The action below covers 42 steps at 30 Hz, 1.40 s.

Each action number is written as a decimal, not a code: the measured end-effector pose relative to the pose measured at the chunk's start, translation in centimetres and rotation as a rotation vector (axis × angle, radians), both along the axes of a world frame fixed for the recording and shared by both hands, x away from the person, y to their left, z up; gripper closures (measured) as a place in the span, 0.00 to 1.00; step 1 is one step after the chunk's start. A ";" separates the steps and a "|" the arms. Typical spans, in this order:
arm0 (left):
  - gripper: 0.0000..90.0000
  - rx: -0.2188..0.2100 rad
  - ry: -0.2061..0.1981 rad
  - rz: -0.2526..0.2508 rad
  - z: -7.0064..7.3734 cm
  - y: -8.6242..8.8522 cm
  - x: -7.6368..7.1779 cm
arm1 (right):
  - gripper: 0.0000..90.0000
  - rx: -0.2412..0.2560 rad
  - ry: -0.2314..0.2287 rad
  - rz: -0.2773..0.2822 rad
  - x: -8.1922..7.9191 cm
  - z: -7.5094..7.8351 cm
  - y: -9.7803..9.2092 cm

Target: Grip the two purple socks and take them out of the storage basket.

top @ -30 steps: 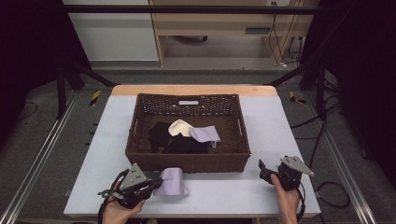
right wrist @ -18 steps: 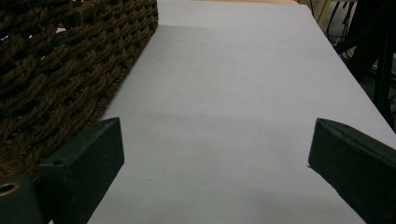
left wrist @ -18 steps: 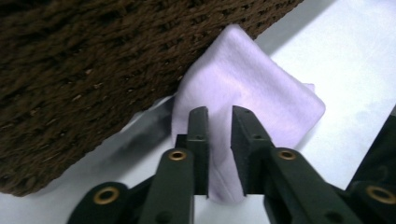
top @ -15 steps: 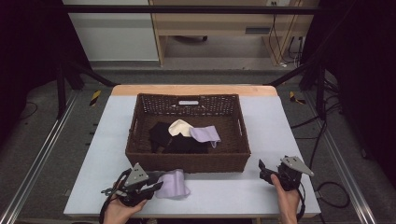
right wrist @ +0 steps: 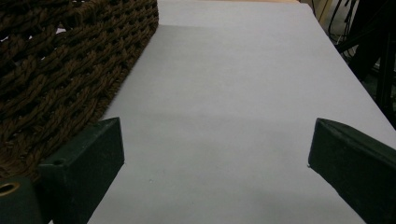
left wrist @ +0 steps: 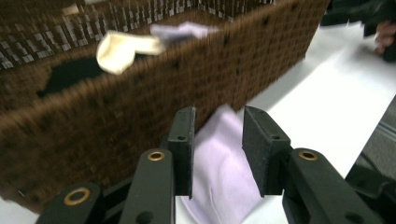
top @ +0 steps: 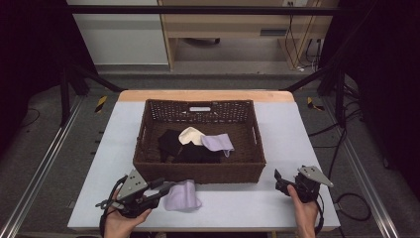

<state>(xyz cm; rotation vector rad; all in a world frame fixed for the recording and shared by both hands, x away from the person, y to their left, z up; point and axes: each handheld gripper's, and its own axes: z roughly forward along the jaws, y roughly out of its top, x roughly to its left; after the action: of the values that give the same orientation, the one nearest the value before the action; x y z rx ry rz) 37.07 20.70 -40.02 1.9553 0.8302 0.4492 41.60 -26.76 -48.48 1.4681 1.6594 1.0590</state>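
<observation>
A lilac cloth (top: 183,196) lies flat on the white table just in front of the brown wicker basket (top: 198,171). My left gripper (top: 166,189) sits at the cloth's left edge. In the left gripper view its jaws stand a little apart over the lilac cloth (left wrist: 224,172), not clamped on it, with the basket wall (left wrist: 116,121) just behind. My right gripper (top: 278,179) is wide open over bare table by the basket's right front corner, and the right gripper view shows nothing between its fingers (right wrist: 84,163). Inside the basket lie a black cloth (top: 171,142), a cream cloth (top: 190,135) and another lilac cloth (top: 218,142).
The table (top: 307,129) has bare strips left and right of the basket. Its front edge runs just under both hands. Metal rails and cables line the floor on either side, and a wooden cabinet (top: 237,25) stands beyond the far edge.
The lilac cloth in front of the basket has slumped from a taller fold into a flatter, wider patch. The left gripper shifted slightly beside it. The right gripper has stayed put.
</observation>
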 end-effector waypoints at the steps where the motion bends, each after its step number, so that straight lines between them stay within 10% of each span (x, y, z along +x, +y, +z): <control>1: 0.71 -0.008 -0.013 0.003 0.4 0.0 0.0 | 0.04 0.001 0.002 0.002 0.0 0.0 0.0; 19: 0.69 -0.069 -0.109 0.037 7.1 -2.1 4.6 | 0.04 0.004 0.006 0.000 0.0 0.0 0.0; 42: 0.70 -0.059 -0.130 0.124 8.1 -7.9 13.9 | 0.04 0.006 0.011 0.000 0.1 0.0 0.0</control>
<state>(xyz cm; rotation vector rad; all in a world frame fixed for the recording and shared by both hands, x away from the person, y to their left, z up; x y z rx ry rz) 50.96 12.76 -31.92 1.8070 0.8739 0.6114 41.68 -26.80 -48.49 1.4804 1.6652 1.0586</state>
